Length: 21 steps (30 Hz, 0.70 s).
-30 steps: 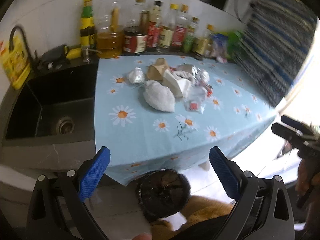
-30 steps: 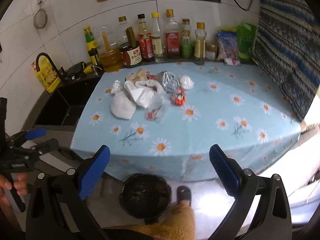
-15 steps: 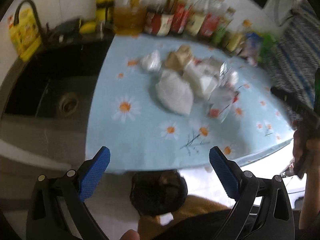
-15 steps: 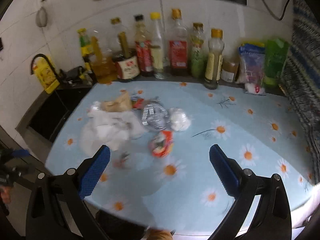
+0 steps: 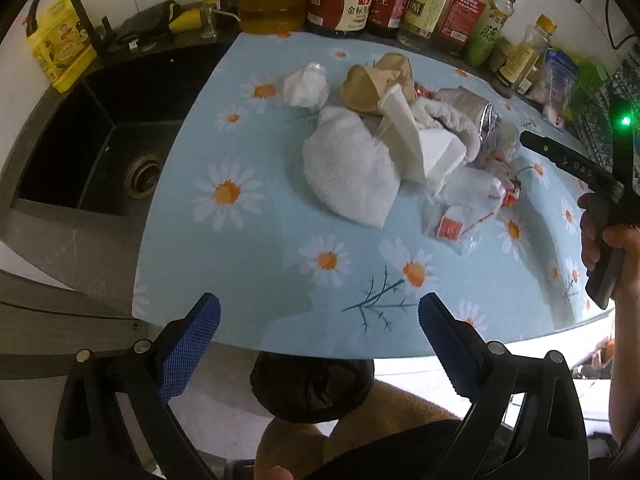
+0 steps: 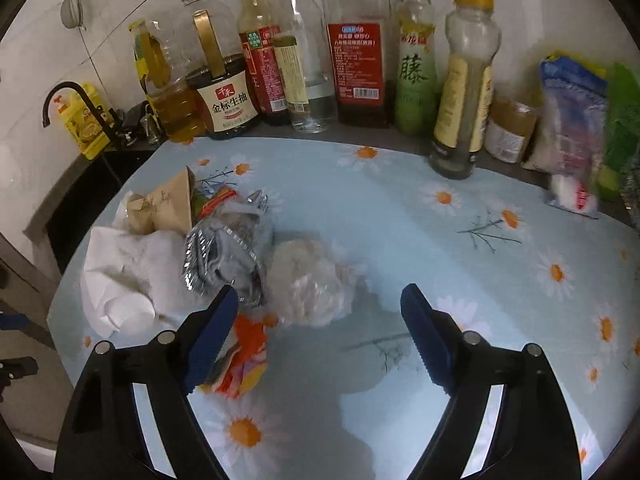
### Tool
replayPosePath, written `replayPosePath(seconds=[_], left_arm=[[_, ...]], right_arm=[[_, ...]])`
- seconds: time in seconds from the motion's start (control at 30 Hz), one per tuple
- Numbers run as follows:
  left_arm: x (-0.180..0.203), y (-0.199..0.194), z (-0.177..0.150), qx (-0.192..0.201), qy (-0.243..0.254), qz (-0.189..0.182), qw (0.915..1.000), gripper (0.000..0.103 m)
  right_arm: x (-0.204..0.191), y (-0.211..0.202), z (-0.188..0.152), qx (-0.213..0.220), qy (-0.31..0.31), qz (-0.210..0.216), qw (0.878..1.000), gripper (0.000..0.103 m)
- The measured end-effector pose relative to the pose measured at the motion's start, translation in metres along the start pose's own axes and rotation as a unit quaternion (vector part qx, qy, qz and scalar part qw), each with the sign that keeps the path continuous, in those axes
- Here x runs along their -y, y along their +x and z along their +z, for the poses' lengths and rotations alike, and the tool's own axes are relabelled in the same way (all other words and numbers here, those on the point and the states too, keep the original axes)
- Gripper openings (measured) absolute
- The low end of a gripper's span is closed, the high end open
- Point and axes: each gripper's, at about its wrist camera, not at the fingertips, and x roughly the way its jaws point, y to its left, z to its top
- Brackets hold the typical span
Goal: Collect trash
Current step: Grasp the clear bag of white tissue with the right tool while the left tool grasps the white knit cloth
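A heap of trash lies on the daisy-print tablecloth (image 5: 248,248): white crumpled paper (image 5: 348,168), a brown paper bag (image 5: 380,80), a foil wrapper (image 6: 224,256), a clear crumpled plastic ball (image 6: 308,284) and an orange-red wrapper (image 6: 242,356). My left gripper (image 5: 318,326) is open and empty over the table's near edge. My right gripper (image 6: 316,320) is open and empty, low over the table, with the plastic ball just ahead between its fingers. A black-lined trash bin (image 5: 312,388) stands below the table edge.
A row of sauce and oil bottles (image 6: 356,44) lines the back wall. A black sink (image 5: 92,144) lies left of the table. Snack bags (image 6: 572,128) stand at the back right. The right gripper's body (image 5: 580,168) shows at the right of the left wrist view.
Both grippers have moved forward toward the table. The right one has come in low over the cloth up to the trash heap. Both stay open.
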Motion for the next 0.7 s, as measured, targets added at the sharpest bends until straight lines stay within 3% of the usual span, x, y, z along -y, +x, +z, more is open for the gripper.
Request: replayPosePath(seconds=[0.17,0.33,0.37,0.4,0.7], left_arm=[[0.004,0.002,0.0,0.001,-0.016,0.01,0.9998,0.096],[0.008,0.009,0.0,-0.008,-0.032,0.012,0.9994,0.096],[0.01,0.009,0.0,-0.008,-0.031,0.014,0.9994,0.096],[0.012,0.01,0.0,-0.007,-0.029,0.016,0.9994,0.096],[0.016,0.019,0.008,-0.014,-0.031,0.03,0.999,0.096]], right_arm=[[0.012,0.021,0.006,-0.028,0.008,0.055,0.998,0.066],[0.019,0.035,0.007,-0.054,0.014,0.082,0.995,0.064],[0.019,0.035,0.007,-0.052,0.012,0.088,0.995,0.061],[0.019,0.035,0.007,-0.053,0.009,0.091,0.994,0.051],[0.029,0.016,0.005,-0.028,0.017,0.113,0.993,0.051]])
